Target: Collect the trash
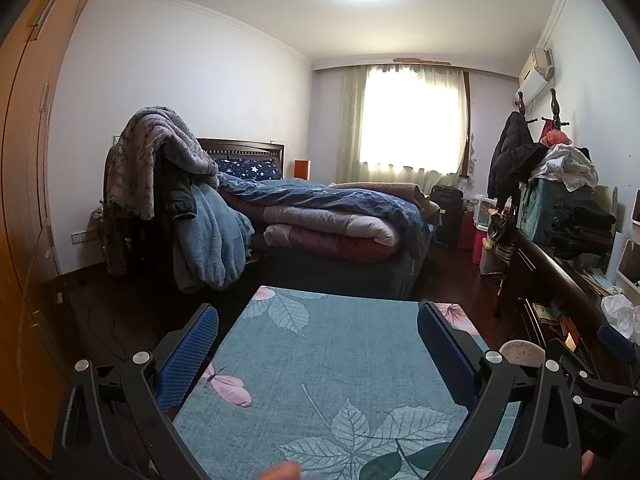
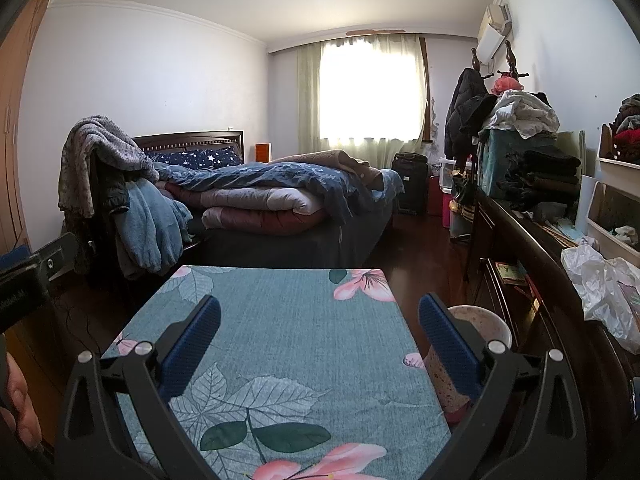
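My left gripper [image 1: 318,344] is open and empty above a table with a teal floral cloth [image 1: 320,368]. My right gripper [image 2: 320,336] is open and empty above the same cloth [image 2: 288,320]. A speckled pink-and-white bin [image 2: 480,320] stands on the floor at the table's right edge, beside my right gripper's right finger; its rim also shows in the left wrist view [image 1: 522,350]. A crumpled white plastic bag [image 2: 604,288] lies on the dark dresser to the right; it also shows in the left wrist view [image 1: 620,312]. No trash shows on the cloth.
A bed [image 2: 280,196] piled with quilts stands ahead. A chair draped with blankets [image 2: 120,200] is at its left. A dark dresser [image 2: 540,256] stacked with clothes lines the right wall. A wooden wardrobe [image 1: 24,200] is on the left. Dark floor lies between.
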The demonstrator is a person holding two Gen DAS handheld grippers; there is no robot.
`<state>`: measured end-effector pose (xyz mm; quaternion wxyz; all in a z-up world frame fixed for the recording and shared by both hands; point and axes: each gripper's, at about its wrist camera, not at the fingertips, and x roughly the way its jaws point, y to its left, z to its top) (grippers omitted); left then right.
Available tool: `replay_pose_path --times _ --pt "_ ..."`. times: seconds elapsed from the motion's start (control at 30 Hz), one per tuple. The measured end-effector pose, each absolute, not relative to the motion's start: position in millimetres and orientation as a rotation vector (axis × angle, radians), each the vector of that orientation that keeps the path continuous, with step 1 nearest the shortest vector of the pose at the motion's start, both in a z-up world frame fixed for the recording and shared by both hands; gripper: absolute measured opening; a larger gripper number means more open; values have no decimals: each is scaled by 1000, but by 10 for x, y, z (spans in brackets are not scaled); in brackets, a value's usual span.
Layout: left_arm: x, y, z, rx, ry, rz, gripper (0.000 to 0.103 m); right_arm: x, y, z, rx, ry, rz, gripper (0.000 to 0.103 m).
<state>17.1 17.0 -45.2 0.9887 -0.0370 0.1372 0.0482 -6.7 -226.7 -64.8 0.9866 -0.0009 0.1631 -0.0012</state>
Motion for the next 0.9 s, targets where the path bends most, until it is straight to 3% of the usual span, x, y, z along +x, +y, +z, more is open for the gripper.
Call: replay_pose_path --times 0.9 --pt "118 188 -437 -87 250 92 99 -63 -2258 -653 -3 325 -4 99"
